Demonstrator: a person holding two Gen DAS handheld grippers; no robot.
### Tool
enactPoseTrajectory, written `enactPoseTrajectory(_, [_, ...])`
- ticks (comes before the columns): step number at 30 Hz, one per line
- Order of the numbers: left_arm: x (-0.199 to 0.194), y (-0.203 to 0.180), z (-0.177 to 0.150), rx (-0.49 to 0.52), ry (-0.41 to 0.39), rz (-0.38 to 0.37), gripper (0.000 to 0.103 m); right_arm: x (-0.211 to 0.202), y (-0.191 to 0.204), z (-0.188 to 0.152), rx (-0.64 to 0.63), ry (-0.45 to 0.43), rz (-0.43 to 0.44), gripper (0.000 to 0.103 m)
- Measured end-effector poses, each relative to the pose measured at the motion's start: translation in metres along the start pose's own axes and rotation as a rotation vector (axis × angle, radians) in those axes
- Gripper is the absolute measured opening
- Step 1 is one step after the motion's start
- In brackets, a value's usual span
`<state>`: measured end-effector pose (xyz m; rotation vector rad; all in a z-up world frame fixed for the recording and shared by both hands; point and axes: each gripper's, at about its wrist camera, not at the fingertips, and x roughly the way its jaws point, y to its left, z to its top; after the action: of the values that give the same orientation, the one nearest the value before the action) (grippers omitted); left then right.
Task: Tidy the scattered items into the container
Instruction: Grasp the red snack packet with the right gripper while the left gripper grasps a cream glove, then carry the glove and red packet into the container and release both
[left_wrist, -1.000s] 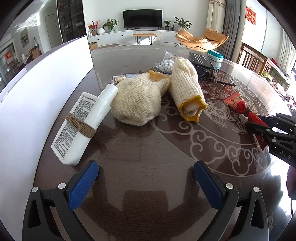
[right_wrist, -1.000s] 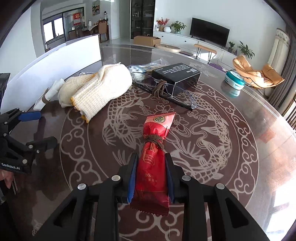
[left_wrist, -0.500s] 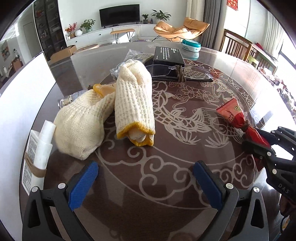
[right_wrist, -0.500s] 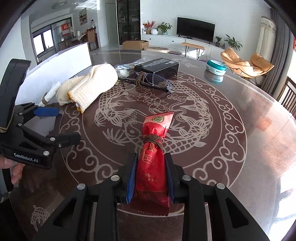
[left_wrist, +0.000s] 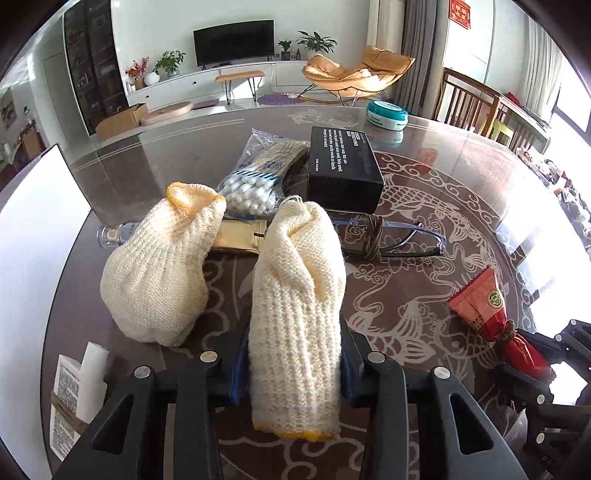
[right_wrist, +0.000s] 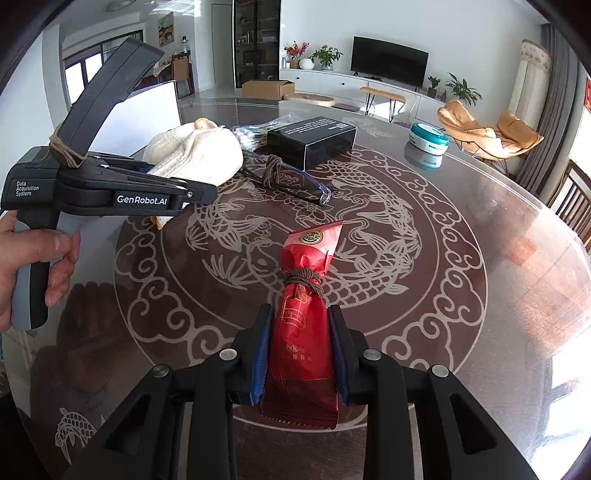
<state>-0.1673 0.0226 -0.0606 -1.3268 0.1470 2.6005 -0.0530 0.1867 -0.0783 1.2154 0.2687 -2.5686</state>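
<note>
The rolled cream knitted glove with a yellow cuff (left_wrist: 295, 317) lay on the dark glass-topped table with white fish patterns (left_wrist: 424, 295), caught between the blue pads of the left gripper (left_wrist: 293, 363), whose jaws were closing onto it. Just beside it on the left sat a second bunched cream knitted glove (left_wrist: 159, 280). The right gripper (right_wrist: 300, 354) was clenched on a red foil snack packet tied with brown cord (right_wrist: 304, 306). Beyond the gloves lay a clear bag of cotton swabs (left_wrist: 255, 177), a black rectangular box (left_wrist: 343, 162) and clear safety glasses bound with cord (left_wrist: 391, 236). A white container wall (left_wrist: 33, 229) stood at the table's left edge.
</note>
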Motion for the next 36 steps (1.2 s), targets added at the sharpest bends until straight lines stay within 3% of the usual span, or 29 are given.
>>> enactPoseTrajectory(5, [-0.034, 0.005, -0.049, -0.06, -0.025, 0.023, 0.038, -0.002, 0.001, 0.0, -0.002, -0.01, 0.017, 0.029])
enactPoseTrajectory(10, [-0.066, -0.001, -0.092, -0.078, -0.041, 0.078, 0.038, -0.017, 0.022, -0.004, -0.113, -0.084, 0.078, 0.029])
enactPoseTrajectory(14, [-0.068, 0.002, -0.092, -0.082, -0.035, 0.086, 0.044, -0.012, 0.034, -0.004, -0.153, -0.05, 0.068, 0.029])
enactPoseTrajectory(15, [-0.066, 0.004, -0.091, -0.083, -0.03, 0.087, 0.055, -0.011, 0.035, -0.004, -0.155, -0.044, 0.063, 0.029])
enactPoseTrajectory(16, [-0.063, 0.006, -0.089, -0.09, -0.019, 0.085, 0.073, -0.01, 0.036, -0.005, -0.16, -0.041, 0.057, 0.031])
enactPoseTrajectory(18, [-0.057, 0.007, -0.086, -0.094, 0.001, 0.072, 0.087, -0.008, 0.037, -0.006, -0.165, -0.029, 0.043, 0.034])
enactPoseTrajectory(23, [-0.054, 0.001, -0.091, -0.079, 0.005, 0.079, 0.094, -0.006, 0.035, -0.006, -0.162, -0.021, 0.03, 0.038])
enactPoseTrajectory(26, [-0.053, 0.002, -0.092, -0.088, 0.011, 0.087, 0.101, -0.005, 0.031, -0.005, -0.145, -0.018, 0.031, 0.046])
enactPoseTrajectory(27, [-0.052, 0.003, -0.092, -0.091, 0.017, 0.087, 0.103, -0.005, 0.03, -0.005, -0.138, -0.015, 0.036, 0.054])
enactPoseTrajectory(28, [-0.052, 0.003, -0.092, -0.091, 0.018, 0.088, 0.103, -0.004, 0.028, -0.005, -0.133, -0.012, 0.04, 0.062])
enactPoseTrajectory(36, [-0.053, 0.003, -0.092, -0.091, 0.018, 0.088, 0.103, -0.001, 0.021, -0.003, -0.095, 0.005, 0.061, 0.07])
